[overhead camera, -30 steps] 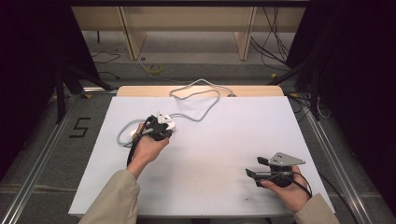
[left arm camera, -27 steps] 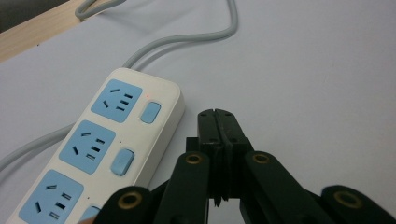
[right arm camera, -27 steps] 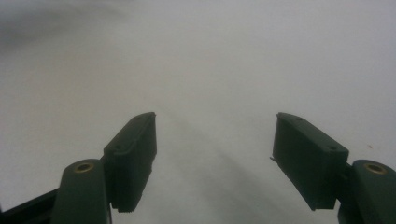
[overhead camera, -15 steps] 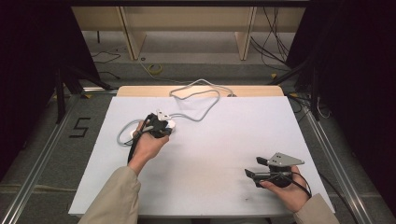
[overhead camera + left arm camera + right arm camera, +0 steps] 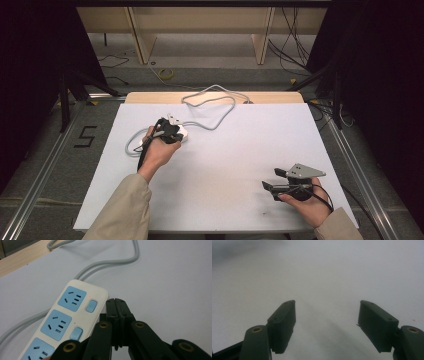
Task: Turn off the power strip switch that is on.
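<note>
With my left gripper (image 5: 116,312) clenched empty beside the power strip (image 5: 67,322) on the white surface (image 5: 240,150) — likely to prod a switch (image 5: 90,306) — my right gripper (image 5: 327,325) waits released, well apart.

The power strip (image 5: 67,322) ran off the bottom edge of the left gripper view, its third blue socket cut in half, and in the high view the left hand (image 5: 159,150) and the left gripper (image 5: 170,131) hid most of it. Its grey cable (image 5: 215,107) left the left gripper view at the top and the left edge. The table (image 5: 317,272) in the right gripper view was blurred. Both sleeves were cut by the near edge of the high view
</note>
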The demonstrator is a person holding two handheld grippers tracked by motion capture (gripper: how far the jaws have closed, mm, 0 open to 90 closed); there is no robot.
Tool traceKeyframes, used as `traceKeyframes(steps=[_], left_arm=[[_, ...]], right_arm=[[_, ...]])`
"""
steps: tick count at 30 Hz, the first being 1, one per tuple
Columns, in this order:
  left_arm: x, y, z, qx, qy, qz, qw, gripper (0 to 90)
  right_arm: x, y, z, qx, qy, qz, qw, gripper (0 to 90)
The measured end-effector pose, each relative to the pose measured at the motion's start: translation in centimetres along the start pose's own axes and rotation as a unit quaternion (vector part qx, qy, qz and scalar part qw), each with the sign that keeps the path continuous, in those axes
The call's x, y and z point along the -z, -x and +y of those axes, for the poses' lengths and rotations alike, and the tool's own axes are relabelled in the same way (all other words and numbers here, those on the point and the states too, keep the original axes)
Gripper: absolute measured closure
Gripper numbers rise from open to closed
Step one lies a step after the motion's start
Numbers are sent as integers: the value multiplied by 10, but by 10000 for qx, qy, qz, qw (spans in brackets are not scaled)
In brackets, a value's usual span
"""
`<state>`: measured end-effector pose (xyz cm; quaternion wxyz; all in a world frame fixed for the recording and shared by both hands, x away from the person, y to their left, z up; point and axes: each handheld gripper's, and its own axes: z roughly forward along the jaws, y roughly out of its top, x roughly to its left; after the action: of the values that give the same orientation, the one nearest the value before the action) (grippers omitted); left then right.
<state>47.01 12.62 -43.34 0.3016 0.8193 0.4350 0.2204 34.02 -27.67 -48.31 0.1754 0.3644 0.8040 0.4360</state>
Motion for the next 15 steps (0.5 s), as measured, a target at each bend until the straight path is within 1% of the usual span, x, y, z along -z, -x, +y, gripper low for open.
traceKeyframes(steps=[1, 3, 10, 14, 15], left_arm=[[0, -1, 0, -9, -30, 15, 10000, 896], [-2, -2, 1, 31, -9, 33, 10000, 896], [-7, -6, 2, 21, -79, 78, 9999, 896], [-8, -7, 3, 5, -120, 70, 9999, 896], [-9, -8, 3, 41, -115, 85, 9999, 896]], right_arm=[[0, 0, 0, 4, 5, 0, 10000, 312], [0, 0, 0, 1, 1, 3, 10000, 312], [0, 0, 0, 6, 2, 4, 10000, 312], [0, 0, 0, 10, 4, 10, 10000, 312], [0, 0, 0, 6, 4, 12, 10000, 312]])
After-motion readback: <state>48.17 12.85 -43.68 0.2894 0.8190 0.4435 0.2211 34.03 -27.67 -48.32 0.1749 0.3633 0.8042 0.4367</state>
